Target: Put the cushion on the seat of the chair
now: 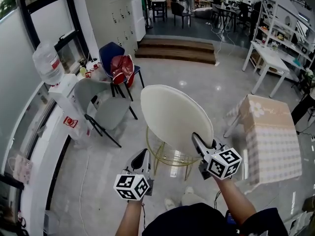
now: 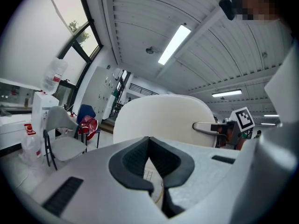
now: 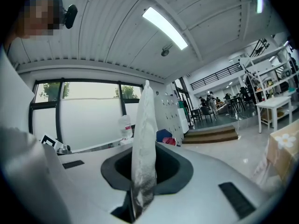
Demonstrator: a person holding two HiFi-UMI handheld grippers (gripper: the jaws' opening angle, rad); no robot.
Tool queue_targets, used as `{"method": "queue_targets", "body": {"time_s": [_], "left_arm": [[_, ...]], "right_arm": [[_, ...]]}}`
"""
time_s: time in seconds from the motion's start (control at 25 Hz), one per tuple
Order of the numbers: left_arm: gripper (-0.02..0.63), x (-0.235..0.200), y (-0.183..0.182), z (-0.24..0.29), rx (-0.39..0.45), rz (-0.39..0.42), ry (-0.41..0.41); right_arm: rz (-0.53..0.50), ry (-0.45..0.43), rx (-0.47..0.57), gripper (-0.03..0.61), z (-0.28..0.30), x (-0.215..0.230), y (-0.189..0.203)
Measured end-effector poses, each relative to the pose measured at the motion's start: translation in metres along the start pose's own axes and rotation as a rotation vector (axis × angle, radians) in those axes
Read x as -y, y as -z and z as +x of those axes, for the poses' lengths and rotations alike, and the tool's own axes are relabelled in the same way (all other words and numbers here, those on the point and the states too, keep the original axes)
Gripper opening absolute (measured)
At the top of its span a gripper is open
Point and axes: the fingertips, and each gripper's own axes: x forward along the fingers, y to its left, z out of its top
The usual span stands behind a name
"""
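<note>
A round cream cushion [image 1: 174,114] hangs tilted over a gold wire-framed chair [image 1: 170,160]. My right gripper [image 1: 198,140] is shut on the cushion's right edge. In the right gripper view the cushion [image 3: 144,139] stands edge-on between the pads. The left gripper view shows the cushion's broad face [image 2: 163,118], with the right gripper [image 2: 205,126] clamped on its side. My left gripper [image 1: 143,155] sits just below the cushion's lower left edge, jaws shut with nothing between them [image 2: 148,141]. The cushion hides most of the chair's seat.
A grey chair [image 1: 106,107] and a blue chair with a red bag [image 1: 118,65] stand at the left, by a water dispenser [image 1: 51,63] and the window. A table with a checked cloth [image 1: 270,136] is at the right. Steps [image 1: 177,50] lie farther back.
</note>
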Motion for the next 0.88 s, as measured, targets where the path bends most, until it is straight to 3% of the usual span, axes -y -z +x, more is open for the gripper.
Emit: {"method": "queue_targets", "body": {"time_s": [0.88], "left_arm": [[0.005, -0.012, 0.034, 0.079, -0.099, -0.035, 0.0]], "right_arm": [[0.073, 0.017, -0.074, 0.06, 0.037, 0.071, 0.028]]}}
